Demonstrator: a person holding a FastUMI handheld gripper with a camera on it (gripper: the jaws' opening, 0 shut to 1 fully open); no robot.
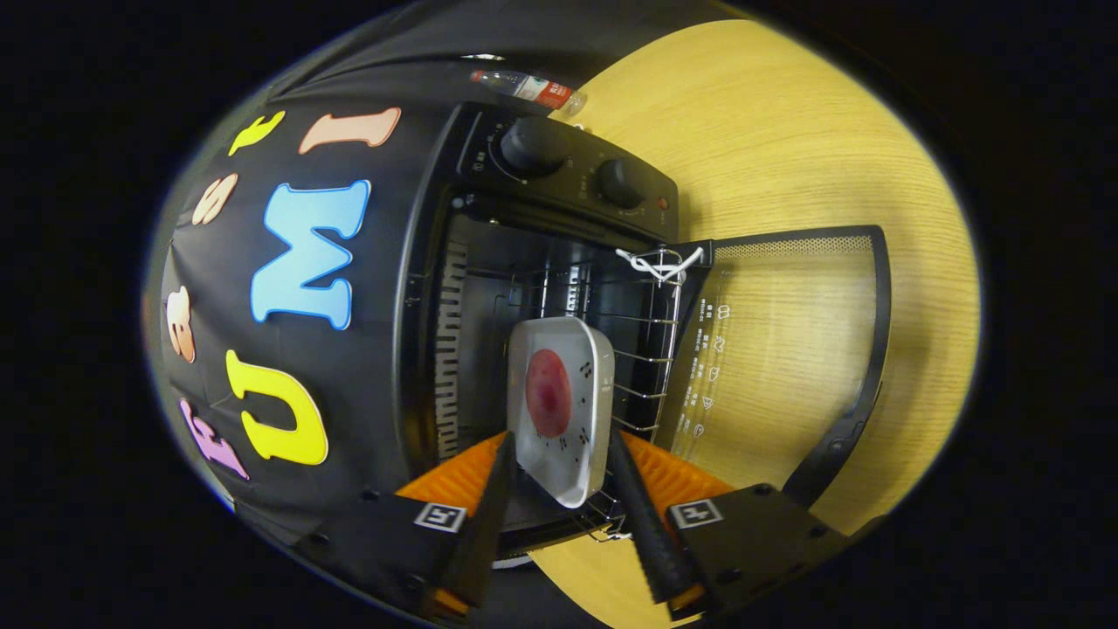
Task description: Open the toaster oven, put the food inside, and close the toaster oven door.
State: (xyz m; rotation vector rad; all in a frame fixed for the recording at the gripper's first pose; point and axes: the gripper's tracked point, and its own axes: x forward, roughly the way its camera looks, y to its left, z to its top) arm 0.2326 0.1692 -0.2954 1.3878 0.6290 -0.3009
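The black toaster oven [489,288] stands with its glass door [786,349] swung fully open over the wooden table [786,131]. My gripper [560,444] is shut on a white rounded plate [587,367], one finger pressing on each side of it. On the plate lies a round red slice of food [548,393]. The plate's far end reaches into the oven's mouth, beside the wire rack [651,349]. The whole scene looks rolled sideways, with the oven's knobs [534,144] beyond the cavity.
A white cord [659,262] is knotted on the rack's front corner near the door hinge. The door's black handle [878,332] juts out at its far edge. A plastic bottle [528,87] lies behind the oven by the cloth wall.
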